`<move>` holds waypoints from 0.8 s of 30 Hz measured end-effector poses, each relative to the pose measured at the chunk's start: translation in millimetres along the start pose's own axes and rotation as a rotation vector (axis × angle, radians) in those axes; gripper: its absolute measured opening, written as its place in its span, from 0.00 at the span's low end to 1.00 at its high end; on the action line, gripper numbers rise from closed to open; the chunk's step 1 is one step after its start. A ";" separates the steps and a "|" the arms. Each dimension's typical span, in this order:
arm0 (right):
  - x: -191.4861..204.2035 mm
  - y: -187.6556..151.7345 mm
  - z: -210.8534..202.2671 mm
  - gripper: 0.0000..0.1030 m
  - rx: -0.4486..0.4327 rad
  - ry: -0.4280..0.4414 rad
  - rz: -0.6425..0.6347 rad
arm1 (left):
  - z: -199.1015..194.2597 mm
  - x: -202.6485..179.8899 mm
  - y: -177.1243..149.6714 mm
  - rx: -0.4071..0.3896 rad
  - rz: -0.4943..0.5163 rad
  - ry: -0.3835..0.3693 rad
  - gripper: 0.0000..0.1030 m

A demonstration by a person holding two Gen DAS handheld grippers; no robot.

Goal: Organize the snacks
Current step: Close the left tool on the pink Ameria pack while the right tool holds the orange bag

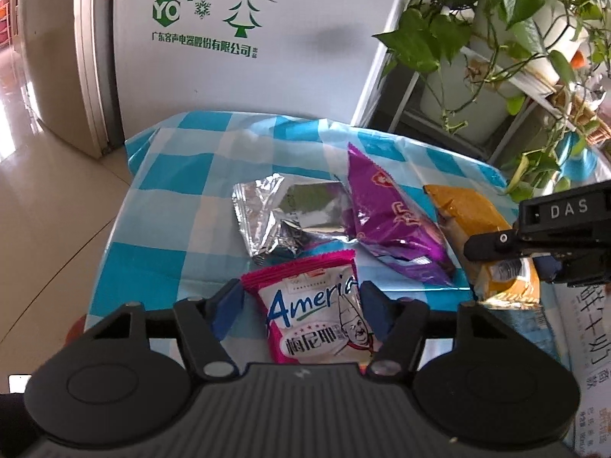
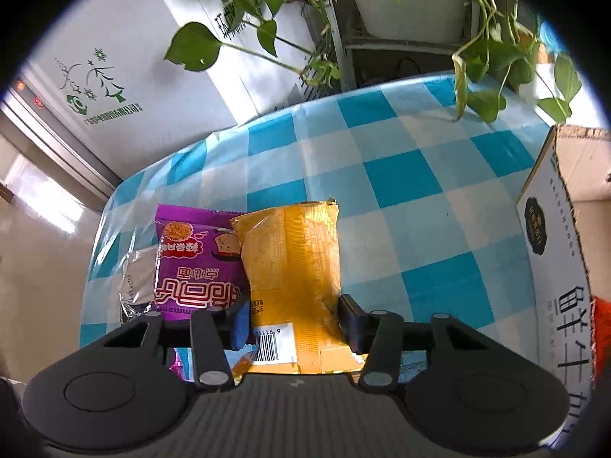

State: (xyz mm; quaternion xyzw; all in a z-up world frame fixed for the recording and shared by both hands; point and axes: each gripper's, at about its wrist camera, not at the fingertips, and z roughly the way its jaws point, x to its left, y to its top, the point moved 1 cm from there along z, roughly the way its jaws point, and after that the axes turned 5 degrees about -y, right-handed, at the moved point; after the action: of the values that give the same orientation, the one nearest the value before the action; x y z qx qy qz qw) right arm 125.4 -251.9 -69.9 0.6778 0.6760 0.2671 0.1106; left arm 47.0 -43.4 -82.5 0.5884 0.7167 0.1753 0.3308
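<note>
On the blue-checked tablecloth (image 1: 172, 198) lies a pink-and-white snack packet (image 1: 313, 316). My left gripper (image 1: 301, 309) is shut on it, a blue pad against each side. Behind it lie a crumpled silver foil packet (image 1: 282, 217), a purple packet (image 1: 393, 225) and a yellow packet (image 1: 469, 206). In the right wrist view my right gripper (image 2: 296, 322) is shut on the barcode end of the yellow packet (image 2: 294, 252). The purple packet (image 2: 194, 263) and the silver packet (image 2: 137, 278) lie to its left. The right gripper's finger (image 1: 492, 242) shows at the right edge of the left wrist view.
An open cardboard box (image 2: 553, 252) with printed sides stands at the table's right. Potted vines (image 1: 496, 19) on a white rack hang over the far right corner. A white appliance (image 1: 229, 57) stands behind the table, with tiled floor (image 1: 49, 198) to the left.
</note>
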 end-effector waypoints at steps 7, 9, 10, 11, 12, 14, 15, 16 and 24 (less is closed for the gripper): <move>-3.4 0.3 -10.1 0.51 -0.021 0.016 -0.002 | -8.8 -4.1 -2.6 -0.009 0.024 -0.007 0.57; -4.2 -0.3 -13.1 0.51 -0.027 0.020 -0.003 | -11.9 -4.4 -2.2 -0.012 0.034 -0.008 0.57; -4.9 -0.8 -14.0 0.51 -0.027 0.021 -0.001 | -12.3 -4.8 -2.1 -0.004 0.044 -0.012 0.58; -5.4 -1.4 -14.9 0.51 -0.027 0.020 -0.002 | -12.3 -5.1 -2.8 0.008 0.056 -0.010 0.58; -5.7 -1.8 -15.4 0.51 -0.028 0.018 -0.004 | -12.8 -4.5 -3.6 0.013 0.060 -0.004 0.59; -6.3 -2.7 -17.3 0.51 -0.030 0.015 -0.008 | -12.2 -4.1 -5.7 0.035 0.076 -0.008 0.60; -6.4 -3.0 -18.4 0.51 -0.030 0.017 -0.008 | -10.8 -4.7 -7.1 0.050 0.086 -0.008 0.61; -6.6 -3.2 -19.1 0.51 -0.029 0.019 -0.008 | -8.8 -6.1 -8.8 0.067 0.101 -0.004 0.61; -8.4 -3.1 -24.0 0.52 -0.035 0.031 -0.007 | -1.6 -28.6 -28.2 0.071 0.266 0.054 0.79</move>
State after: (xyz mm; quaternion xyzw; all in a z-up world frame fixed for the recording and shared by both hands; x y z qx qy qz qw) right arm 110.9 -264.9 -53.2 0.6693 0.6752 0.2888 0.1129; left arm 27.9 -77.6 -91.7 0.6848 0.6467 0.2080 0.2638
